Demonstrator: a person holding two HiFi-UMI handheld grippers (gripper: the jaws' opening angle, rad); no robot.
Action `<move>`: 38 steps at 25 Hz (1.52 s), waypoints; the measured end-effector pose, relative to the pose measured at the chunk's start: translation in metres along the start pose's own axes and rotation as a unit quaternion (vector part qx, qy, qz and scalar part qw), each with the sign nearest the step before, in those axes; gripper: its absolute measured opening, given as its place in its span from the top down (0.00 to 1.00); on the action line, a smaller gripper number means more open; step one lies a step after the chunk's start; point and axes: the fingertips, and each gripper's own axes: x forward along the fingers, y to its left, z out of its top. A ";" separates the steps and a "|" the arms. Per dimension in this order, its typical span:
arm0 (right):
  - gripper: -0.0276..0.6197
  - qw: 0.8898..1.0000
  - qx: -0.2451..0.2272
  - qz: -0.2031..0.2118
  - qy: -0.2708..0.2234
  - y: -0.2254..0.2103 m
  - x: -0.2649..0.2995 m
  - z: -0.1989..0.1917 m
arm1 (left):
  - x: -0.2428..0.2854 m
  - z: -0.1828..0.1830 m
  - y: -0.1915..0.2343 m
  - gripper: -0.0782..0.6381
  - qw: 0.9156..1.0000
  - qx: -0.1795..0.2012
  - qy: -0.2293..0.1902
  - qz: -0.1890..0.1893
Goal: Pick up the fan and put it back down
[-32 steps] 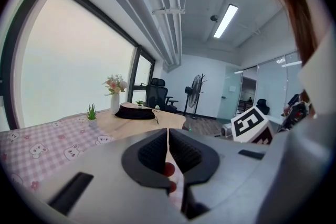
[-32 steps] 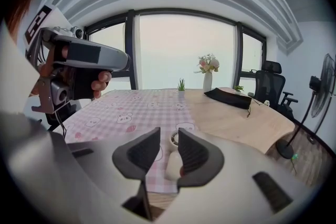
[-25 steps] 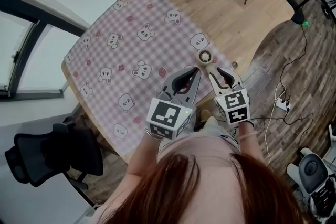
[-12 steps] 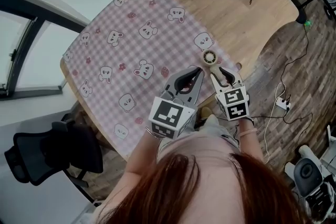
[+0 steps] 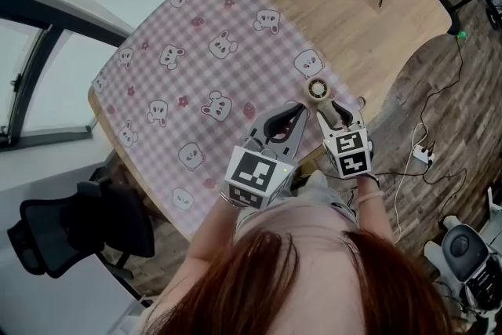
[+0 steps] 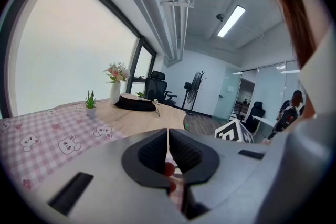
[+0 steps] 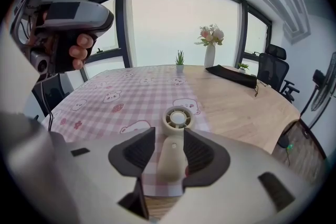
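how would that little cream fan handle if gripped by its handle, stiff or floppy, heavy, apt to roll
Probably stiff: the fan looks like moulded cream plastic, handle and round head in one piece. Likely light, being small and vented. Its smooth handle might slip; lying flat on the tablecloth, it seems unlikely to roll.

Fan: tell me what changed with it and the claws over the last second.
The right claw has just been opening round the handle of the fan, leaving a gap at one pad: it is letting it go, seemingly down on the checked cloth. The left claw stayed shut and empty; the cloth did not shift.
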 end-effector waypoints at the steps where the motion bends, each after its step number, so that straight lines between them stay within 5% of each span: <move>1: 0.69 1.000 0.001 -0.001 0.003 -0.001 0.002 -0.001 | 0.001 -0.001 0.001 0.87 1.000 -0.001 0.002 -0.001; 38: 0.64 0.992 0.037 0.008 0.120 -0.011 0.059 -0.035 | 0.021 -0.006 0.034 0.87 0.999 -0.041 0.010 -0.004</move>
